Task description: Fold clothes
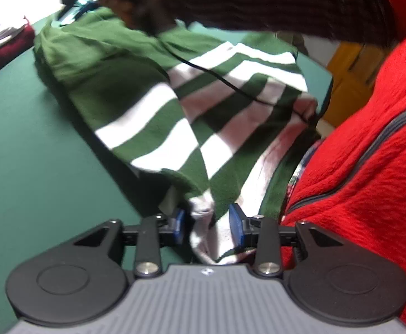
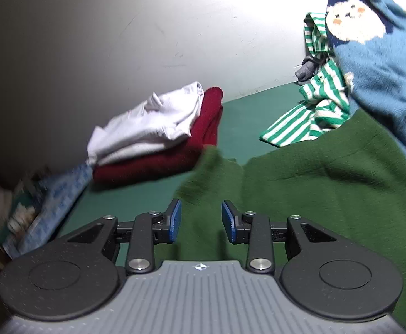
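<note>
A dark green sweater with white stripes [image 1: 152,105] lies rumpled on the green table [image 1: 22,153]. Its striped hem hangs down between the blue pads of my left gripper [image 1: 208,224]. The jaws stand apart, and the bunched white edge sits loose between them, not pinched. In the right wrist view the plain green part of the same sweater [image 2: 314,181] spreads under my right gripper [image 2: 201,220]. That gripper is open just above the cloth with nothing gripped.
A person's red zipped jacket [image 1: 369,153] fills the right side, and a dark sleeve [image 1: 258,0] reaches over the sweater. A folded white garment [image 2: 152,128] lies on a dark red one [image 2: 175,156]. A blue sweater with a face [image 2: 383,64] and a green-striped garment [image 2: 308,117] are heaped by the wall.
</note>
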Tool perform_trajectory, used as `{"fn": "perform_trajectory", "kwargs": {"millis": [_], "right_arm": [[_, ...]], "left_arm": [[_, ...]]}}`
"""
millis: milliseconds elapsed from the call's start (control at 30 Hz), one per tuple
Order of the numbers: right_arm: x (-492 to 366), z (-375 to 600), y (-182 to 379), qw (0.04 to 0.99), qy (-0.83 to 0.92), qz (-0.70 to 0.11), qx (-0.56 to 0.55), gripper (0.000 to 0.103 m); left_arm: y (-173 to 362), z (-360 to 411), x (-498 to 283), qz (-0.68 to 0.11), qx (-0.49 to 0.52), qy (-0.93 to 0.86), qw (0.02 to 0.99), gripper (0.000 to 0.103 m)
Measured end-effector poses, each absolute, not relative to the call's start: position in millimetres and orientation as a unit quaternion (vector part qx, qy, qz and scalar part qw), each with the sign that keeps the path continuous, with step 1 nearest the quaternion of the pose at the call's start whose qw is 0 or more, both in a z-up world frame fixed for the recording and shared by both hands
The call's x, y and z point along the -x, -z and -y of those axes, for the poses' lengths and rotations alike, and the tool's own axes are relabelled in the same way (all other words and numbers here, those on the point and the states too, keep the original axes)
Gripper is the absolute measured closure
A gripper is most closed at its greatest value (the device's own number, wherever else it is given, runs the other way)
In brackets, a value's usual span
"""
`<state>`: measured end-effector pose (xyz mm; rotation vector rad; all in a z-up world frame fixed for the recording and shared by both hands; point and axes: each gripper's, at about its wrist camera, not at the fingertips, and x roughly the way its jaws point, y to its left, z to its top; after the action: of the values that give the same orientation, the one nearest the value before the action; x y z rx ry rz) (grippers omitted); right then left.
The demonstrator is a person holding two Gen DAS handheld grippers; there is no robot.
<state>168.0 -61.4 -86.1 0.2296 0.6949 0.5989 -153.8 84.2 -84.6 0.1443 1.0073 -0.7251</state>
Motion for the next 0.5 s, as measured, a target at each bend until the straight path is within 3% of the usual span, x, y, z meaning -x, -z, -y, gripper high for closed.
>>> {"fn": "perform_trajectory", "kwargs": {"millis": [67, 400, 433, 467, 500], "right_arm": [[-163.6, 63.2, 90.0, 0.894, -0.291, -0.333, -0.078, 0.067], [-171.3, 48.3, 114.5, 0.892, -0.267, -0.363, -0.031, 0.068], [-173.3, 47.5, 117.8, 0.888, -0.27, -0.37, -0.035, 0.066], [-173.0, 47.3, 117.5, 0.889, -0.274, -0.366, -0.033, 0.073], [-172.6, 47.1, 117.1, 0.889, -0.278, -0.362, -0.031, 0.08]], "left_arm": [[79.5, -92.8, 150.3, -0.467, -0.047, 0.336, 0.817, 0.045], [90.6, -83.3, 118.4, -0.476, 0.018, 0.341, 0.811, 0.045], [91.5, -83.5, 116.4, -0.476, 0.028, 0.34, 0.811, 0.046], [92.3, -83.7, 114.5, -0.476, 0.038, 0.339, 0.81, 0.051], [93.2, -83.9, 112.6, -0.477, 0.048, 0.339, 0.81, 0.067]]}}
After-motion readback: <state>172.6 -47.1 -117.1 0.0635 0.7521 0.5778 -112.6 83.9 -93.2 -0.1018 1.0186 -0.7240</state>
